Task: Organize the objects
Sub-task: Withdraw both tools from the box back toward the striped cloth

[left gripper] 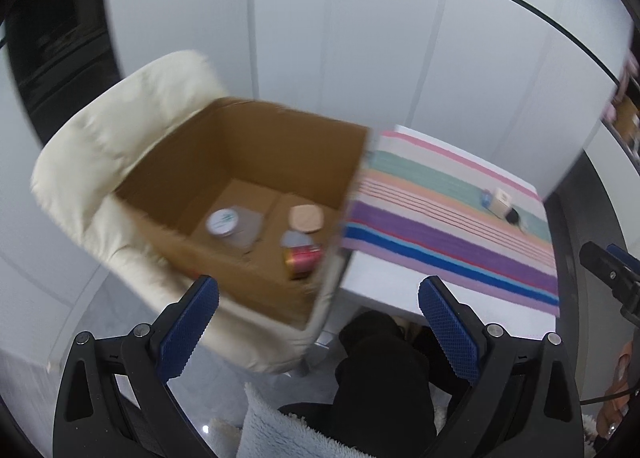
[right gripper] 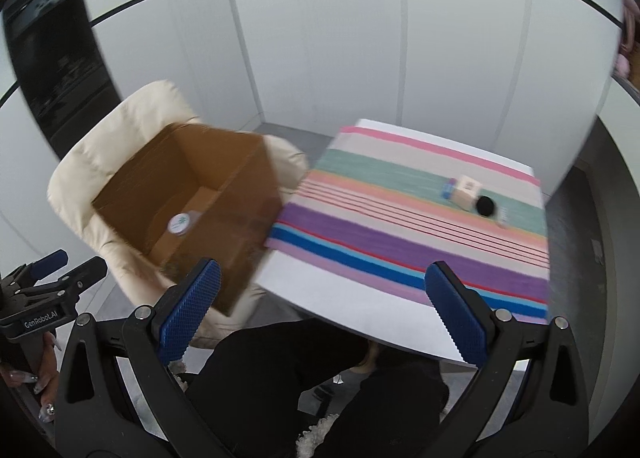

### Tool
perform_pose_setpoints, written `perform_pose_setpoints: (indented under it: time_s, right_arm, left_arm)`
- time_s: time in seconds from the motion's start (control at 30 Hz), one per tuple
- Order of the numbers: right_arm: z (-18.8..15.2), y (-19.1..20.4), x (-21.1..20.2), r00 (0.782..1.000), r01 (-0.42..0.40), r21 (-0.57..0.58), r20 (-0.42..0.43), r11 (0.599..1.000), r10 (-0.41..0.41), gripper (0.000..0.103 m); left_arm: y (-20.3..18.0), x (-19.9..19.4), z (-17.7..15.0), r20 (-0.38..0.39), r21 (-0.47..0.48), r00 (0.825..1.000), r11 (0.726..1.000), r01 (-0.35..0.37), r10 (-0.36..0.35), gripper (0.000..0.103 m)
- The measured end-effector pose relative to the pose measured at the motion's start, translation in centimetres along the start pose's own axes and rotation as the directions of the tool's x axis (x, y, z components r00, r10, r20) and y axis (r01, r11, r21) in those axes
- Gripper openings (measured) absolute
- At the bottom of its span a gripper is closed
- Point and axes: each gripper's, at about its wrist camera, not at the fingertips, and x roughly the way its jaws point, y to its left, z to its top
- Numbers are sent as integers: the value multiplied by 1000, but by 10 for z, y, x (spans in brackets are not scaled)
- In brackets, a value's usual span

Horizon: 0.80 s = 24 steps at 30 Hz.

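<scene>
Sitting on a cream chair (left gripper: 120, 130) is a brown cardboard box (left gripper: 248, 162), right beside the bench (right gripper: 344, 310). Down inside the box are a round white-lidded tub (left gripper: 221, 221), a tan lid (left gripper: 306, 218) and a small red can (left gripper: 302, 257). On the bench's striped cloth (right gripper: 400, 218), well away from the box, sit a little beige box (right gripper: 466, 188) and a black round thing (right gripper: 485, 205), touching. The left tongs (left gripper: 318, 312) are wide apart and hold nothing. The right tongs (right gripper: 322, 302) are wide apart too, holding nothing
</scene>
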Motion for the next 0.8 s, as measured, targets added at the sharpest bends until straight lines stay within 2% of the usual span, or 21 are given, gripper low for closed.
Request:
perform_pose_setpoints:
  time_s: [0.2, 0.4, 0.6, 0.8]
  right_arm:
    - [-12, -64, -19, 997, 76, 130, 6, 989, -77, 103]
    - [-28, -120, -37, 987, 155, 238, 4, 959, -161, 103]
    - [-43, -162, -34, 982, 182, 310, -20, 933, -186, 103]
    - [-50, -196, -23, 978, 205, 334, -30, 920, -207, 103]
  left_arm:
    - [-71, 20, 14, -21, 129, 996, 988, 86, -84, 100]
    - [-139, 36, 23, -46, 215, 981, 957, 194, -189, 100]
    - [-185, 50, 26, -26, 278, 973, 933, 229, -231, 101]
    - [-230, 88, 39, -60, 325, 968, 912, 249, -243, 101]
